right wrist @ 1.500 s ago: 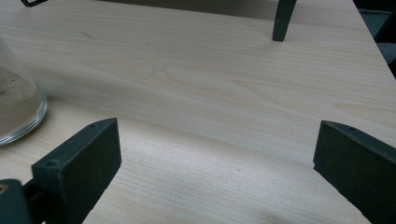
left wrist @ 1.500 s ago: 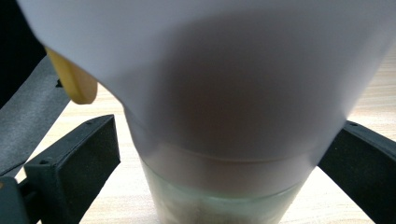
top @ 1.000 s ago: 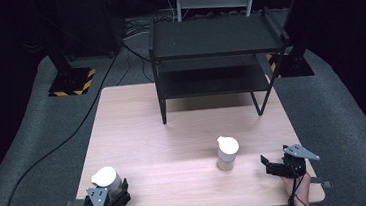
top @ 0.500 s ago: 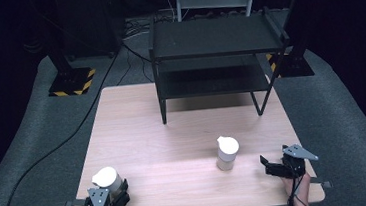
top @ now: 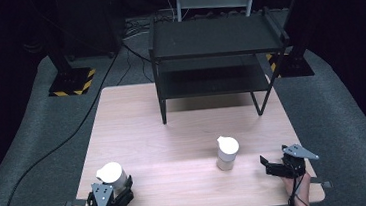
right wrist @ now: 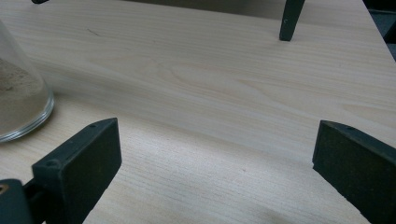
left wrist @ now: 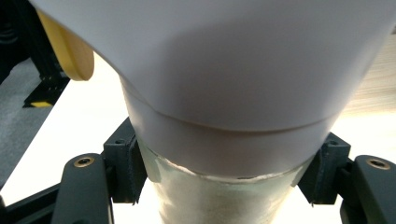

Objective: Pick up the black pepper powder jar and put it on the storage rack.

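Two glass jars with white lids and pale powder inside stand on the wooden table [top: 173, 134]. One jar [top: 111, 175] is at the front left corner, between the jaws of my left gripper [top: 117, 188]. In the left gripper view this jar [left wrist: 219, 116] looms close, with both pads pressed against its sides. The other jar [top: 227, 153] stands right of centre. My right gripper [top: 269, 165] rests open near the front right corner, a short way right of that jar. In the right gripper view the jar's base [right wrist: 21, 102] sits left of the open jaws [right wrist: 215, 163], with bare wood between them.
A black two-tier metal shelf rack [top: 217, 55] stands at the table's far edge, its legs [right wrist: 290, 18] on the wood. Grey carpet [top: 34, 146], a black cable and yellow-black striped stand bases surround the table.
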